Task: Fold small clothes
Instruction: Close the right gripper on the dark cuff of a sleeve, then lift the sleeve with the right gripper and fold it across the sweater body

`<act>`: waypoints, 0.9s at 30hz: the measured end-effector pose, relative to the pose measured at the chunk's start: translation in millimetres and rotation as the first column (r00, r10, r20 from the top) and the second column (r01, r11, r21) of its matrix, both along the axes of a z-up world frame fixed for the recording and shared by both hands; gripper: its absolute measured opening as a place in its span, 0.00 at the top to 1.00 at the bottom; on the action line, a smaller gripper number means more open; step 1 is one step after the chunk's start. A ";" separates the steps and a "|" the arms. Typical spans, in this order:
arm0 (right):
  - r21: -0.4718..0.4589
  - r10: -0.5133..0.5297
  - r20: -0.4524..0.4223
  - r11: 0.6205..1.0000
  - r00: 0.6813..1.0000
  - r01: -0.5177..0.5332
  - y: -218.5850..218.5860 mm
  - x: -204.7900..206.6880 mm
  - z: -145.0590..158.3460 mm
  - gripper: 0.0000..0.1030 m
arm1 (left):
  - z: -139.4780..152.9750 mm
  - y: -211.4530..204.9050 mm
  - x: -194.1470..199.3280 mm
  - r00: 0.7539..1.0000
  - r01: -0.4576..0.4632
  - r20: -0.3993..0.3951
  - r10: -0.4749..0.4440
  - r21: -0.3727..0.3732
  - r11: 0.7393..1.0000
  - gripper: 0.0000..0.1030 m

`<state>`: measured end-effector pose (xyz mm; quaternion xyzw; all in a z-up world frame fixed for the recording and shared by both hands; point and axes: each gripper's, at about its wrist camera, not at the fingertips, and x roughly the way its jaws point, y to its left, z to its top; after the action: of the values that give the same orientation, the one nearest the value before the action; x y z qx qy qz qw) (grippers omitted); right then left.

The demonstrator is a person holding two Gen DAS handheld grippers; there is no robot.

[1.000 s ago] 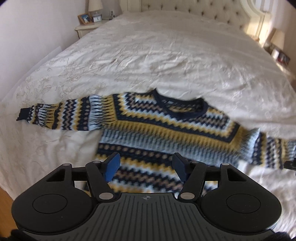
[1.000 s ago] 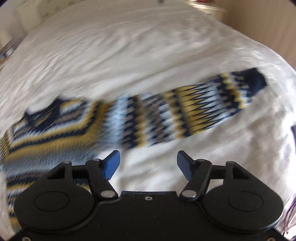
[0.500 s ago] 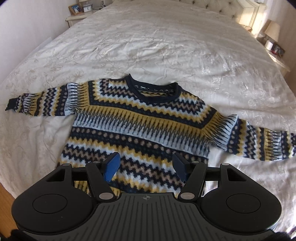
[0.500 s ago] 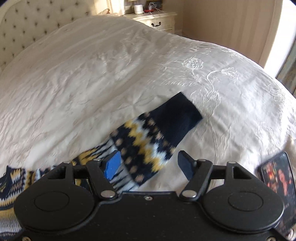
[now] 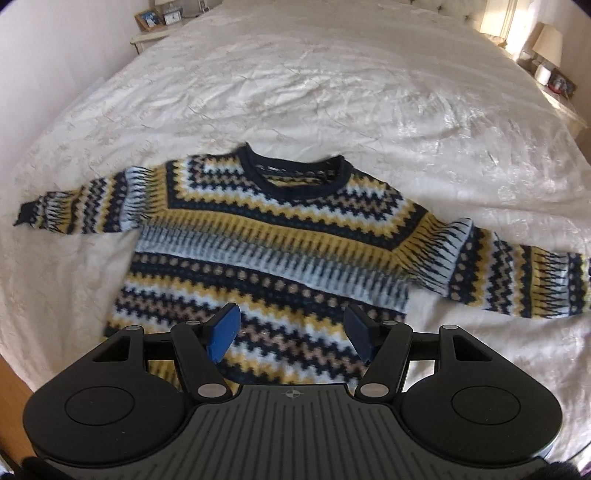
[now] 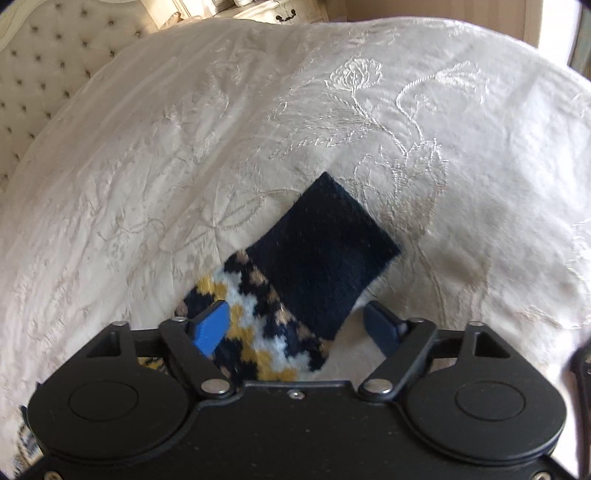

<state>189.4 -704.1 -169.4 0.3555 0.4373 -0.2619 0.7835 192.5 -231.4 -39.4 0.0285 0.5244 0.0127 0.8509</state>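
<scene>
A patterned sweater in navy, yellow, white and tan lies flat, front up, on the white bedspread, both sleeves spread sideways. My left gripper is open and empty, hovering over the sweater's bottom hem. In the right wrist view my right gripper is open, low over the end of the sweater's right sleeve. The navy cuff lies just ahead of the fingers, and the sleeve runs between the open jaws. Whether the fingers touch the fabric cannot be told.
A tufted headboard stands at the bed's far end. Nightstands flank the bed: one with frames and a clock, one with a lamp. Wooden floor shows past the bed's left edge.
My right gripper has moved along the sleeve and dropped closer, so the cuff now sits right at the open jaws. My left gripper has drawn back slightly from the sweater; both stay open.
</scene>
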 end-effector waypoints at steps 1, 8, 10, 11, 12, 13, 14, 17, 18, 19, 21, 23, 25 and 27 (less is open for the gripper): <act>0.016 0.008 0.013 1.000 1.000 -0.008 -1.8 0.7 -0.8 0.08 | -1.5 -2.9 0.7 1.000 0.003 -0.003 -0.003 -0.001 1.000 0.41; 0.057 0.005 0.068 0.998 0.998 -0.009 -12.0 -7.4 3.3 0.12 | -6.7 -24.4 4.9 0.997 0.072 0.013 -0.073 0.034 0.997 0.41; 0.055 0.002 0.083 0.998 0.997 -0.006 -17.2 -11.1 5.4 0.19 | -7.7 -26.6 4.6 0.997 0.071 0.013 -0.071 0.028 0.997 0.41; 0.060 0.001 0.085 0.998 0.996 -0.006 -21.0 -12.1 5.2 0.25 | -8.2 -26.4 5.0 0.998 0.067 0.008 -0.067 0.019 0.998 0.41; 0.067 0.001 0.087 0.998 0.996 -0.007 -25.7 -12.4 4.6 0.29 | -9.0 -26.2 6.3 0.998 0.067 -0.004 -0.067 0.006 0.998 0.41; 0.072 0.004 0.086 0.997 0.996 -0.011 -28.8 -12.9 4.2 0.37 | -9.8 -25.6 7.8 0.997 0.070 -0.016 -0.070 -0.012 0.997 0.41; 0.072 0.011 0.084 0.997 0.996 -0.017 -31.6 -13.4 3.5 0.46 | -10.6 -25.1 8.7 0.997 0.070 -0.023 -0.071 -0.027 0.997 0.41; 0.066 0.032 0.060 0.997 0.998 -0.036 -36.0 -13.2 1.2 0.75 | -13.2 -24.5 9.9 0.997 0.071 -0.030 -0.072 -0.038 0.997 0.41; 0.075 0.041 0.065 0.996 0.997 -0.046 -36.3 -13.1 1.1 0.81 | -14.0 -24.1 10.1 0.997 0.073 -0.031 -0.074 -0.038 0.997 0.41; 0.082 0.048 0.074 0.995 0.996 -0.054 -35.0 -13.4 2.5 0.84 | -15.1 -23.3 10.4 0.997 0.074 -0.034 -0.075 -0.040 0.996 0.41; 0.051 0.059 0.071 0.997 0.996 -0.063 -27.6 -14.5 12.2 0.84 | -16.7 -21.8 11.1 0.996 0.073 -0.044 -0.075 -0.045 0.996 0.41; 0.030 0.067 0.085 0.997 0.994 -0.070 -16.5 -10.7 24.0 0.84 | -17.0 -19.0 11.8 0.996 0.074 -0.044 -0.076 -0.048 0.996 0.41; 0.036 0.072 0.122 0.996 0.990 -0.077 -5.6 -8.8 38.2 0.84 | -16.5 -16.8 12.9 0.996 0.078 -0.040 -0.080 -0.047 0.996 0.41; 0.037 0.088 0.156 0.995 0.984 -0.094 9.5 -6.2 53.7 0.84 | -15.8 -12.8 14.1 0.996 0.087 -0.034 -0.088 -0.046 0.995 0.41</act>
<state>183.2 -694.6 -115.7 0.3716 0.3968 -0.1878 0.8180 206.7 -244.2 -55.2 0.0327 0.5381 -0.0367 0.8414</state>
